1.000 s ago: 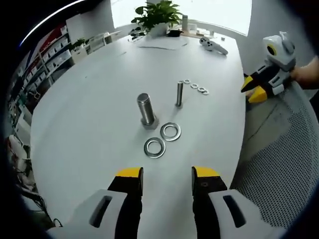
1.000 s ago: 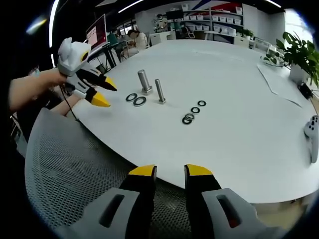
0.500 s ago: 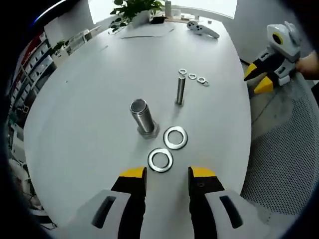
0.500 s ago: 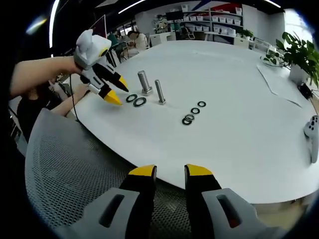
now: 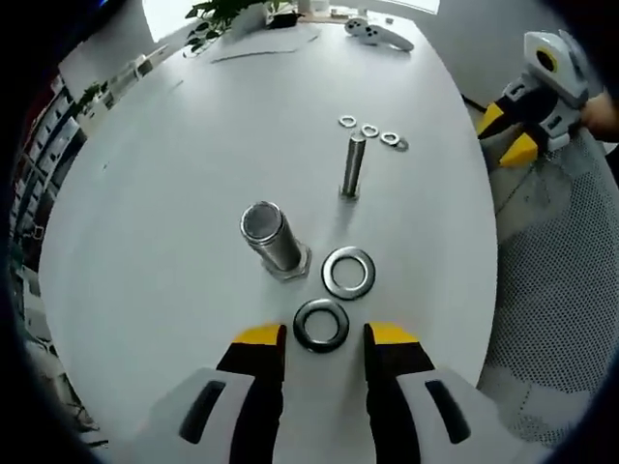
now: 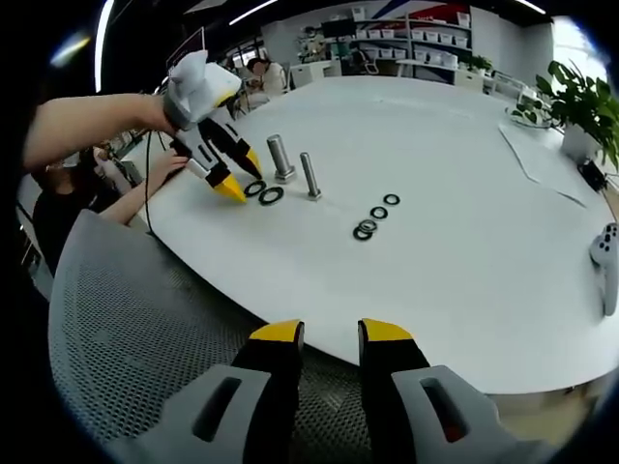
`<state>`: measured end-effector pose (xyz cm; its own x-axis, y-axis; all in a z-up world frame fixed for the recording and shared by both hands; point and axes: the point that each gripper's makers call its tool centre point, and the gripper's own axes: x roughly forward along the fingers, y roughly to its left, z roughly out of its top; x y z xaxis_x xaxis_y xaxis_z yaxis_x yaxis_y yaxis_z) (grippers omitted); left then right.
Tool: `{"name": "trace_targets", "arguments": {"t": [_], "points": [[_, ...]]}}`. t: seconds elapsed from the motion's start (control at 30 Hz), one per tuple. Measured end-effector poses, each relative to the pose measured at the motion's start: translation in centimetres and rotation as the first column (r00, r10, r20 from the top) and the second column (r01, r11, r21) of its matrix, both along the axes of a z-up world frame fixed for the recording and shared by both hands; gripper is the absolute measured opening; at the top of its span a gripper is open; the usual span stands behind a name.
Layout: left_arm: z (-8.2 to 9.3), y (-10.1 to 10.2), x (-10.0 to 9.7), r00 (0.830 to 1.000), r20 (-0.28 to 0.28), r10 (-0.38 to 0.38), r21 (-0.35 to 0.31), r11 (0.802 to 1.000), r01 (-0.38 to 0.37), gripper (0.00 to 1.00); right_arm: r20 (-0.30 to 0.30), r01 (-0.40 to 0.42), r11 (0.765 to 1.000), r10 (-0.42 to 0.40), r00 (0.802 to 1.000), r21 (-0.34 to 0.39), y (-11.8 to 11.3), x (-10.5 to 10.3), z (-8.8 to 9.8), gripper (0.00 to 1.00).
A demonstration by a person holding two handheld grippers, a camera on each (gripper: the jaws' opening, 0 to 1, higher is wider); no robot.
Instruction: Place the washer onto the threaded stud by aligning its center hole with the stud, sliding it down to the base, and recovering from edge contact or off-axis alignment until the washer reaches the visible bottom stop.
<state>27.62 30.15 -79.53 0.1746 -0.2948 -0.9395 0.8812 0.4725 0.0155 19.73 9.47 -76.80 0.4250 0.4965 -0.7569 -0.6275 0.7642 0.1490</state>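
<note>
A thick threaded stud stands upright on the white table, with a thinner stud behind it. Two large steel washers lie flat in front of them. The nearer washer sits just between the fingertips of my open left gripper, and the other washer lies beside the thick stud's base. In the right gripper view the left gripper hovers low over the two washers. My right gripper is open and holds nothing, off the table's edge, and is seen as the right gripper at upper right.
Several small washers lie in a row beyond the thin stud. A game controller, a sheet of paper and a potted plant are at the table's far end. A grey mesh chair lies under my right gripper.
My left gripper has moved forward and down over the table until the nearer large washer lies between its open tips. The right gripper has stayed in place.
</note>
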Motion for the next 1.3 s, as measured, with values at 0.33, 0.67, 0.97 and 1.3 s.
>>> {"name": "trace_targets", "arguments": {"t": [0.33, 0.67, 0.97, 1.3], "points": [[-0.04, -0.59, -0.07, 0.992, -0.047, -0.120, 0.070, 0.990, 0.123, 0.30, 0.003, 0.010, 1.000, -0.010, 1.000, 0.004, -0.04, 0.10, 0.05, 0.26], [-0.03, -0.84, 0.16, 0.994, -0.040, -0.097, 0.053, 0.994, 0.099, 0.25, 0.009, 0.010, 1.000, -0.010, 1.000, 0.009, 0.01, 0.15, 0.13, 0.26], [-0.12, -0.80, -0.20, 0.994, -0.063, -0.094, 0.093, 0.991, 0.100, 0.28, 0.010, 0.002, 1.000, -0.002, 1.000, 0.011, 0.05, 0.12, 0.16, 0.26], [-0.08, -0.77, -0.48, 0.989, -0.065, -0.132, 0.107, 0.985, 0.138, 0.25, 0.009, 0.008, 1.000, -0.008, 1.000, 0.012, -0.02, 0.13, 0.22, 0.26]]}}
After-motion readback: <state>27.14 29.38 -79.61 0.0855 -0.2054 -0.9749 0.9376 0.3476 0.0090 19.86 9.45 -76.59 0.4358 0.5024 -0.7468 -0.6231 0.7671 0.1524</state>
